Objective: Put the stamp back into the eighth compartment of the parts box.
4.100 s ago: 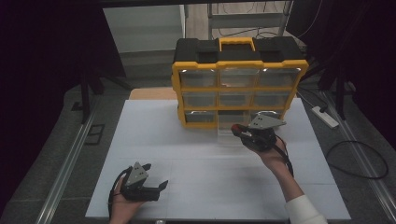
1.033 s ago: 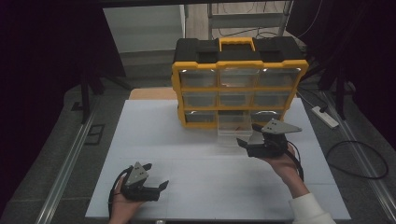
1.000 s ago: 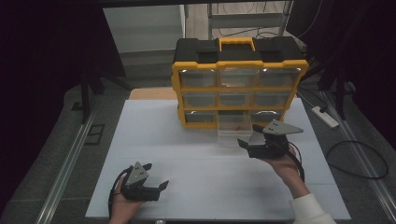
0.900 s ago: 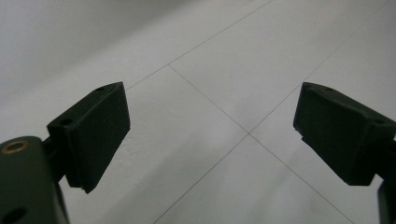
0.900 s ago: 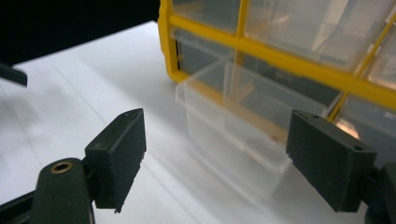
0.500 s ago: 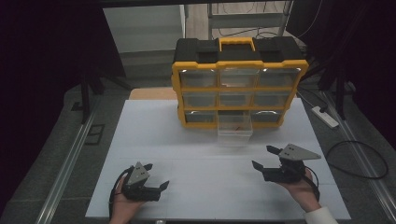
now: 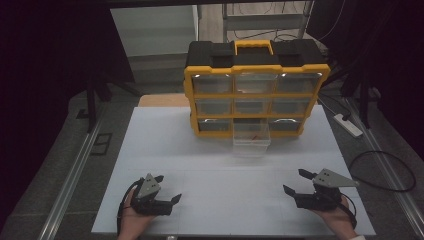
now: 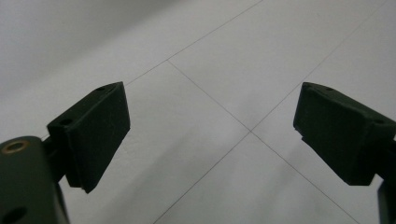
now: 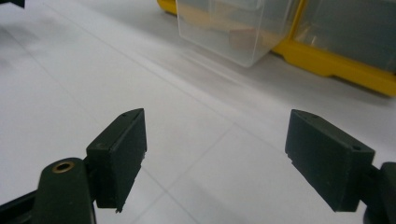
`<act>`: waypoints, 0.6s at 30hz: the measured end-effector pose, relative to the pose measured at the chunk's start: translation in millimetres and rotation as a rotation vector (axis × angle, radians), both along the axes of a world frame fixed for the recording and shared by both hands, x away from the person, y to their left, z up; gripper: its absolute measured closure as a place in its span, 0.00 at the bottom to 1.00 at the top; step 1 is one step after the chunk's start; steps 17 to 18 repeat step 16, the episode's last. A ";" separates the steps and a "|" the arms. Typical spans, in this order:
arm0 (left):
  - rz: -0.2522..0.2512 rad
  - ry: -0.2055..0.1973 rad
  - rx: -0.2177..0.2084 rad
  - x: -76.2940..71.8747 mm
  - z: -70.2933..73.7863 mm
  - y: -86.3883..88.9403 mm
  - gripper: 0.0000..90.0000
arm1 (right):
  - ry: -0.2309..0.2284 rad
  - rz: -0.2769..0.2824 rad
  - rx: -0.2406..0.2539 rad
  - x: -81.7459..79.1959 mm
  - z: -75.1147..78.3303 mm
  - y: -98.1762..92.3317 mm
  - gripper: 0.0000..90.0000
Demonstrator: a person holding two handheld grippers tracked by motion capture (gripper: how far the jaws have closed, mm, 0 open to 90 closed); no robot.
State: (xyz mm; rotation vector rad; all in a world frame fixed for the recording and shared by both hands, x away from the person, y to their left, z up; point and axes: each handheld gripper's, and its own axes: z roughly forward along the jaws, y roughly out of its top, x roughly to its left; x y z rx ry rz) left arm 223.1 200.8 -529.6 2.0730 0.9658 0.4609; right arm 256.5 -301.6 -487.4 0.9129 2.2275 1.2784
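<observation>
Now right gripper (image 7: 299, 183) sits nearer (jaws apart), away from drawer (image 7: 251, 138).

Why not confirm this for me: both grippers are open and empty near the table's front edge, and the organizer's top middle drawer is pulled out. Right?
Not quite. The pulled-out drawer is the bottom middle one of the organizer, as the high view shows. The rest stands: the left gripper and the right gripper are open and empty near the table's front edge.

Organizer (image 7: 256, 95) w/ bottom-mid drawer (image 7: 251, 137) out; both tongs apart.
</observation>
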 end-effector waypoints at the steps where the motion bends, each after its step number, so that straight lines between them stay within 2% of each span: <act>1: 0.000 0.000 0.001 0.0 0.0 0.0 0.12 | 0.001 0.000 -0.006 -0.4 -1.0 -1.2 0.24; 8: 0.007 -0.001 -0.001 -0.2 -0.3 0.6 0.12 | 0.004 0.002 0.003 1.1 -2.9 -3.1 0.24; 13: 0.007 -0.001 0.003 -0.3 -0.5 0.1 0.12 | 0.010 0.014 -0.010 1.5 -4.2 -1.3 0.24; 18: 0.009 -0.001 -0.007 -0.6 0.0 0.1 0.12 | 0.010 0.004 0.002 2.0 -2.7 -4.1 0.24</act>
